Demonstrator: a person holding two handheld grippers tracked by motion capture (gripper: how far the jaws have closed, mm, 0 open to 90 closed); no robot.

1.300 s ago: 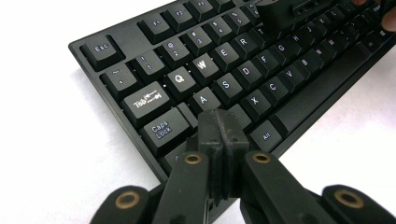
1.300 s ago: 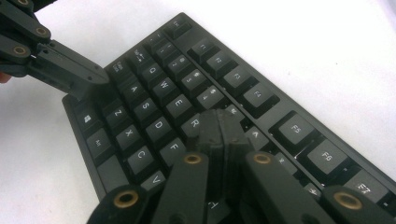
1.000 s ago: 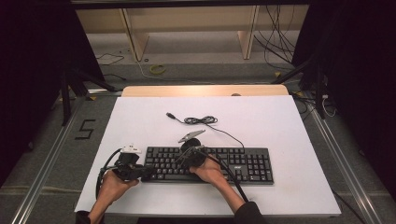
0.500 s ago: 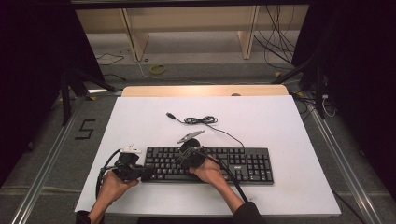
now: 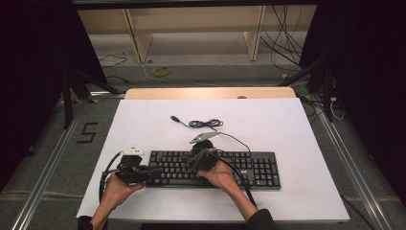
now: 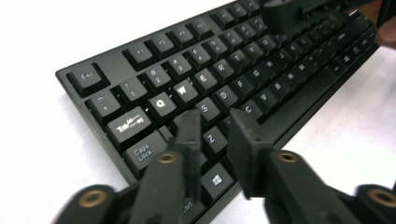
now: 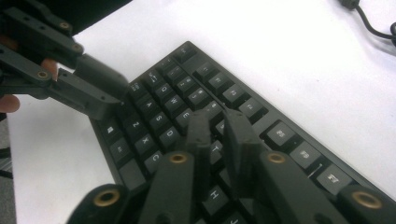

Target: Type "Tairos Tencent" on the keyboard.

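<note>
The white table (image 5: 287, 124) carries the black keyboard (image 5: 249, 167) along its near edge, square to the person so both hands reach the keys, while the keyboard's cable (image 5: 206, 123) lies bunched behind it, clear of the work. The left gripper (image 6: 214, 122) hovers over the left-hand letter keys, its jaws having just opened to a narrow gap – nothing between them. The right gripper (image 7: 219, 122) sits over the middle keys, its jaws likewise just parted and empty – a stance suited to pressing keys, not lifting.
</note>
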